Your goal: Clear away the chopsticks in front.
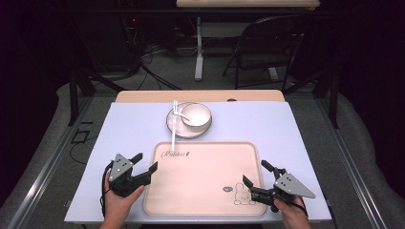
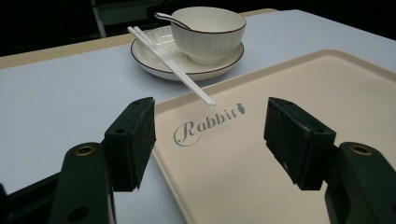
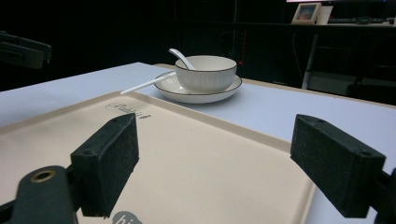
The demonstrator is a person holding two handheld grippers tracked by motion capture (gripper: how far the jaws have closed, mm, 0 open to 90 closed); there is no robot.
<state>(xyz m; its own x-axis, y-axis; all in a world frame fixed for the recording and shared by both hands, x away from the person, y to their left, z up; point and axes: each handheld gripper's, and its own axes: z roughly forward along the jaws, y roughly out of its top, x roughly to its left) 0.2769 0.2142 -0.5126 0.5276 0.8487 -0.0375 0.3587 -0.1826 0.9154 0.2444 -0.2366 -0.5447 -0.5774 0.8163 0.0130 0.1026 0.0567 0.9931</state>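
A beige tray [image 1: 191, 191] [image 2: 289, 84] [image 3: 196, 154] with a "Rabbit" print lies on the pale blue table mat. Behind it a white plate [image 1: 177, 129] [image 2: 149, 56] [image 3: 187, 95] carries a white bowl [image 1: 197, 114] [image 2: 208, 30] [image 3: 208, 72] with a spoon [image 1: 180, 114] [image 2: 168, 17] [image 3: 180, 57] in it. White chopsticks [image 1: 173, 126] [image 2: 170, 65] [image 3: 144, 84] rest on the plate, their tips reaching over the tray's far edge. My left gripper [image 1: 146, 163] [image 2: 210, 140] stands open over the tray's left edge, nothing between its pads. My right gripper [image 1: 258, 174] [image 3: 224, 163] stands open over the tray's near right corner, empty.
The mat [image 1: 129, 129] covers a wooden table [image 1: 200, 95]. Beyond it stand a dark chair [image 1: 260, 47] and a table leg [image 1: 198, 52] on a grey floor with cables. Bare mat lies to both sides of the tray.
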